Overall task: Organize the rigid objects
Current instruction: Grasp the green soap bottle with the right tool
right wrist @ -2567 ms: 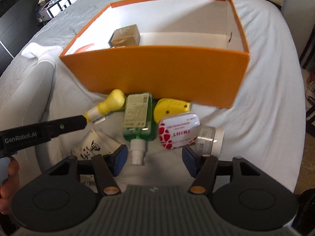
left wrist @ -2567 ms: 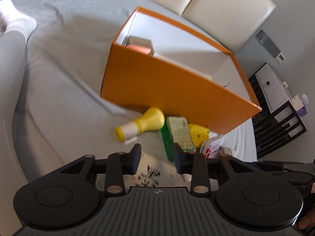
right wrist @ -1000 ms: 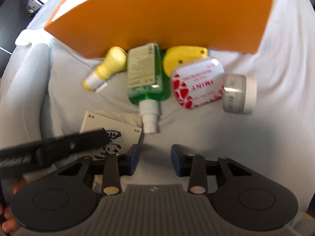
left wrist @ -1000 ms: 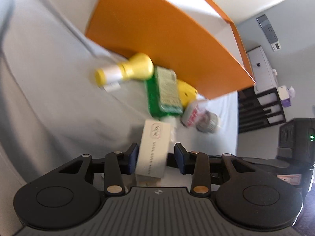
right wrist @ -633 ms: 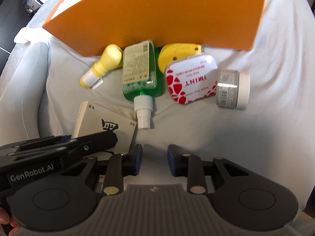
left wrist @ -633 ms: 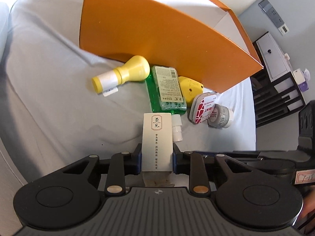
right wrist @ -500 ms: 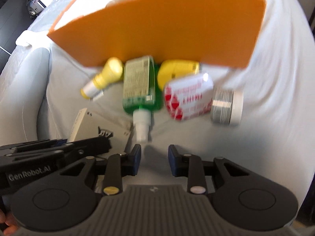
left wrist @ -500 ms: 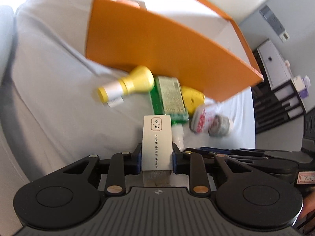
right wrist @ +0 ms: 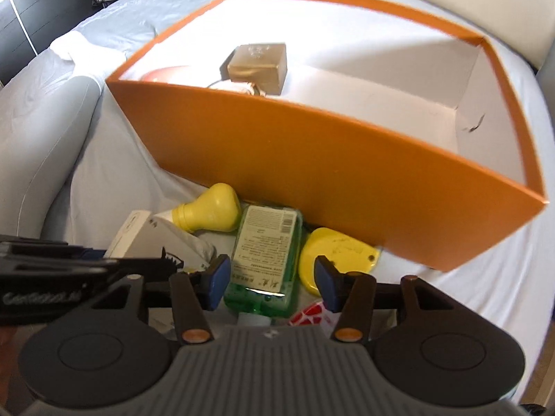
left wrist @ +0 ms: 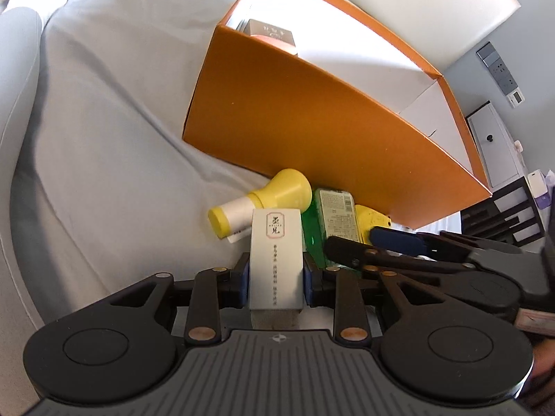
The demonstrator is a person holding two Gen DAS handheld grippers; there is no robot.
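Left tongs (left wrist: pixel 275 277): we see them clamped on the white carton (left wrist: pixel 275 260), lifted clear of the bed (left wrist: pixel 104 138).
Right tongs (right wrist: pixel 272 282): we find the jaws have just been opening and stand apart above the green bottle (right wrist: pixel 265 242), pads not pressing it.
Green bottle: we see it lying on the bed against the orange box (right wrist: pixel 312 149), between the yellow bottle (right wrist: pixel 208 213) and yellow case (right wrist: pixel 336 253).
Orange box: we spot a gold box (right wrist: pixel 258 60) inside.

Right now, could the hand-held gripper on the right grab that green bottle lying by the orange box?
Probably yes. The right hand-held gripper, jaws just opened and empty, points at the green bottle, which lies uncovered on the bed. The yellow case beside it crowds one side.
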